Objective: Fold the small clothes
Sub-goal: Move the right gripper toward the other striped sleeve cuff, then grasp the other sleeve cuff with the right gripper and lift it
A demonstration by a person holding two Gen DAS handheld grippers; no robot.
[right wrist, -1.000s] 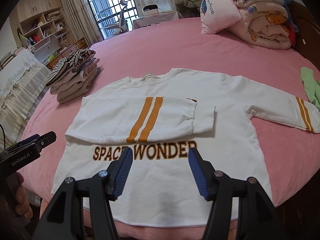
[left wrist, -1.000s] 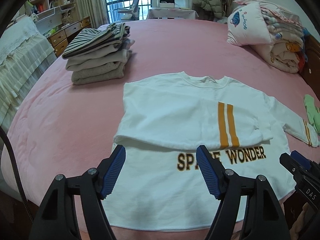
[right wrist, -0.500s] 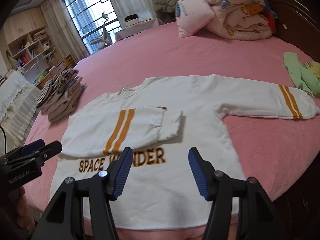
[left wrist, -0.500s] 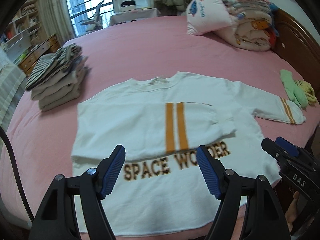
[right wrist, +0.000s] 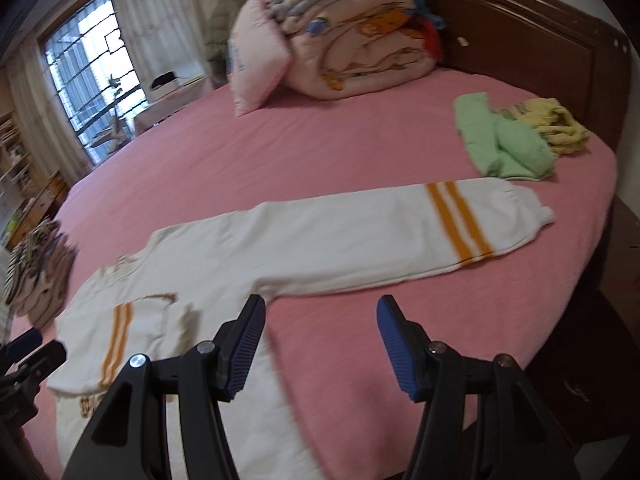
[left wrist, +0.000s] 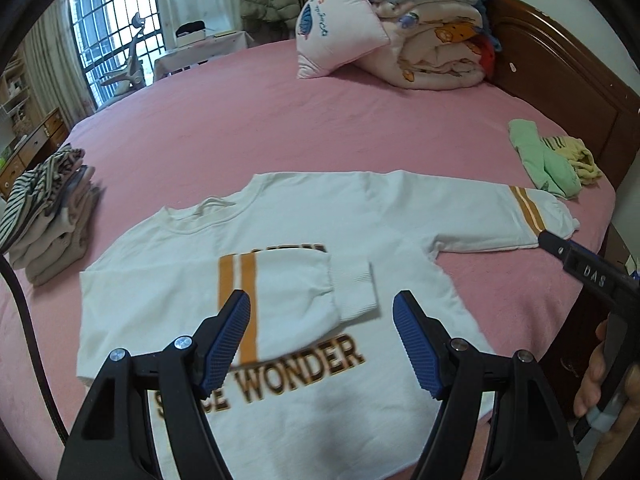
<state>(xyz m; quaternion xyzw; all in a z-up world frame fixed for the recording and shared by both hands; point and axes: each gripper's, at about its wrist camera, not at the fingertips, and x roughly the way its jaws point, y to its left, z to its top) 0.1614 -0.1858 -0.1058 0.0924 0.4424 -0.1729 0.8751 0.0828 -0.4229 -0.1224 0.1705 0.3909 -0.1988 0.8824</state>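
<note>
White sweatshirt [left wrist: 288,240] lies flat mid-frame on the pink bedspread [left wrist: 280,120], one sleeve [left wrist: 280,288] folded across the chest, the other sleeve [right wrist: 360,232] stretched toward the right edge. Left gripper [left wrist: 322,340] and right gripper [right wrist: 320,344] both hover with jaws apart, nothing between them. Next step, likely: pinch the soft ribbed cuff by the orange stripes [right wrist: 460,220] and fold it inward.

You stood in a home bedroom: a pink-sheeted bed [left wrist: 248,128] with wooden headboard [left wrist: 560,80], rolled quilts [left wrist: 432,48], a barred window [left wrist: 112,32], and shelving.

A white cotton sweatshirt [left wrist: 288,280] lies on the pink bed [left wrist: 280,120]; a stack of folded clothes [left wrist: 48,216] sits left, rolled quilts [left wrist: 432,40] behind.
</note>
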